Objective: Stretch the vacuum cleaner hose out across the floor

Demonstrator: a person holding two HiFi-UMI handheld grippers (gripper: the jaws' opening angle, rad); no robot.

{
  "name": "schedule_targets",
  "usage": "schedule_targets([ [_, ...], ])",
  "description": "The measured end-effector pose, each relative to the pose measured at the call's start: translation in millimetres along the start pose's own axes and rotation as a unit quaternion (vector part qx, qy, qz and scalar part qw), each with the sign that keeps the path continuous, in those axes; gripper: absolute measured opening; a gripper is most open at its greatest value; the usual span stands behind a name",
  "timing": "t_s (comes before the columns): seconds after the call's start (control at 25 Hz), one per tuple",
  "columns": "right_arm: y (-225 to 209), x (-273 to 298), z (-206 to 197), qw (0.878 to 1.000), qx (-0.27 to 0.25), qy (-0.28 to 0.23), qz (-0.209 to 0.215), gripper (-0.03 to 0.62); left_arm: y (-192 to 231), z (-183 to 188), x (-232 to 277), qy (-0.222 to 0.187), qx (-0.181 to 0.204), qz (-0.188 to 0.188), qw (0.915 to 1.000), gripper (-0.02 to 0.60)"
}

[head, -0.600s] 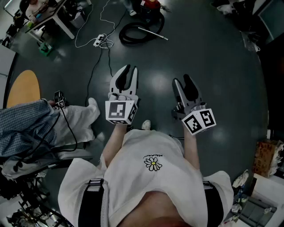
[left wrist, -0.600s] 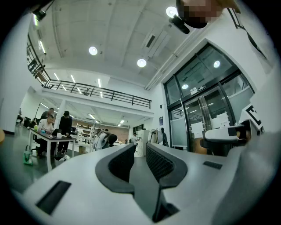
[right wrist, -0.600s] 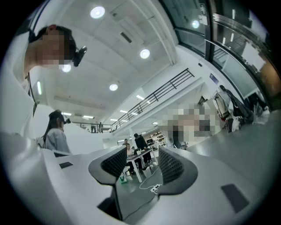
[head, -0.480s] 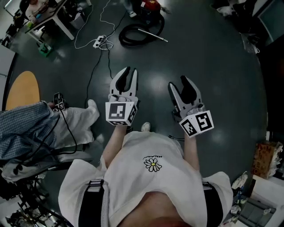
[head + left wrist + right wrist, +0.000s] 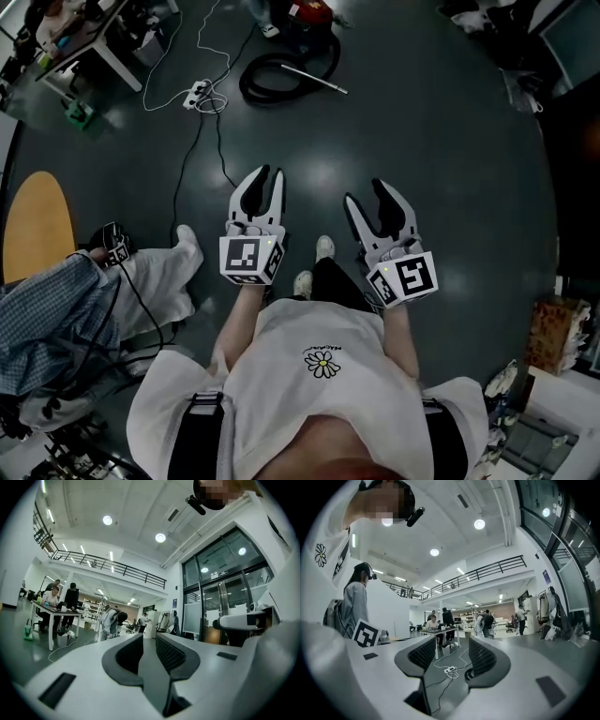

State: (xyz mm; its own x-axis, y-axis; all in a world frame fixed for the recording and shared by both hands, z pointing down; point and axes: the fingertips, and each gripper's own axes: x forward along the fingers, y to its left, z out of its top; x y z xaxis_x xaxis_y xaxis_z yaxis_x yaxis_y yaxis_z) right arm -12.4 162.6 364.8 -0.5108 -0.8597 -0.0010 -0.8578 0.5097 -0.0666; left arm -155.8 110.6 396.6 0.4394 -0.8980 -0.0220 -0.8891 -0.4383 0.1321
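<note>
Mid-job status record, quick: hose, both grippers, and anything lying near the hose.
hose: black, coiled on the floor far ahead, not stretched out
vacuum cleaner: red, just beyond the coil, cut off by the picture's top edge
left gripper: shut, empty, pointing level
right gripper: open, empty, pointing level
contact with hose: none; both grippers are well short of it
nearby: white power strip to the left of the coil

— How does the left gripper [image 5: 149, 638] stand?
— Fingers [image 5: 172, 654] closed together, nothing between them.
— And beyond it?
— People [image 5: 70, 597] at a tabletop [image 5: 54, 610] far left, one person [image 5: 112, 619] bent over in the middle, glass doors [image 5: 220, 592] right.
</note>
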Motion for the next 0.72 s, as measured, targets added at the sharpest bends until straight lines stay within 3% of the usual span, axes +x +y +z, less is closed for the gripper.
schedule_targets([
  [0.48, -131.1, 147.9, -29.5, 0.996, 0.066, 0.051, -0.007, 0.232, 58.5, 15.4, 172.9, 0.004, 0.036, 0.012, 0.9993, 0.087],
  [0.72, -180.8, 228.2, -23.5, 0.994, 0.086, 0.059, 0.033, 0.232, 89.3, 29.2, 247.0, -0.002, 0.05, 0.034, 0.9982, 0.087],
])
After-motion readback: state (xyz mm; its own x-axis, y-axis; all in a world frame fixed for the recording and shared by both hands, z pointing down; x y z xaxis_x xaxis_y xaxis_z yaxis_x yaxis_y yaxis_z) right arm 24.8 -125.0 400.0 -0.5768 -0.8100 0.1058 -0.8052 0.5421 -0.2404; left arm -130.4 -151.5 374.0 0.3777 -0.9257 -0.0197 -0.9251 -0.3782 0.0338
